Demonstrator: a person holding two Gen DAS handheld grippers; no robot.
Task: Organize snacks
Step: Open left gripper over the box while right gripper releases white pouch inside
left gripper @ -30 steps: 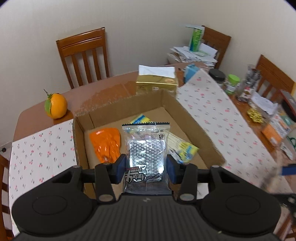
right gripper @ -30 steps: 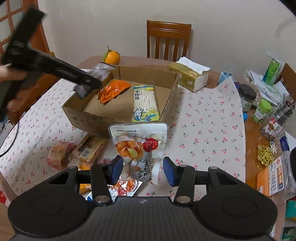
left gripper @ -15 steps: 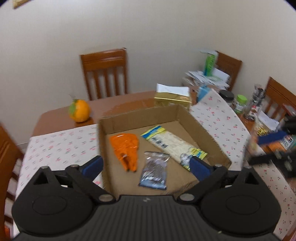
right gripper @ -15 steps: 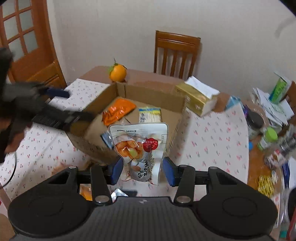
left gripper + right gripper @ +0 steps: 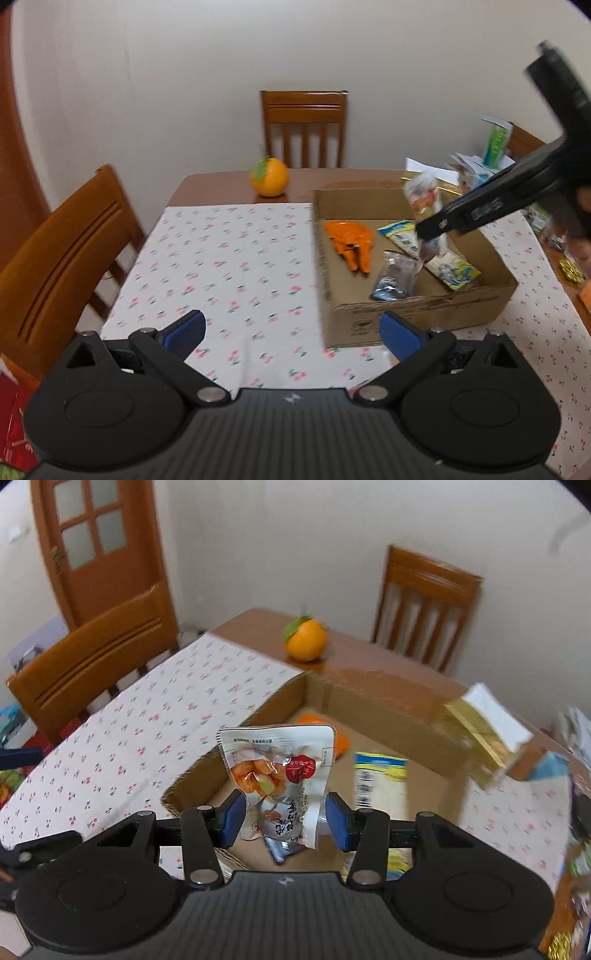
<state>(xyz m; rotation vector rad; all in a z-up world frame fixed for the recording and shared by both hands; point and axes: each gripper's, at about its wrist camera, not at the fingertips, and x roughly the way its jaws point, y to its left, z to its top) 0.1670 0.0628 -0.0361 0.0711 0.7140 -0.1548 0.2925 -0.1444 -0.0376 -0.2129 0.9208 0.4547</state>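
Right claw (image 5: 285, 818) pinches a snack pouch (image 5: 277, 775) above the cardboard box (image 5: 424, 317) holding three packets; left claw (image 5: 293, 332) spread wide, holding nothing

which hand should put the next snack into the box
Right. The right tongs hold a pouch above the box. The left tongs are open, holding nothing, over the tablecloth beside it.
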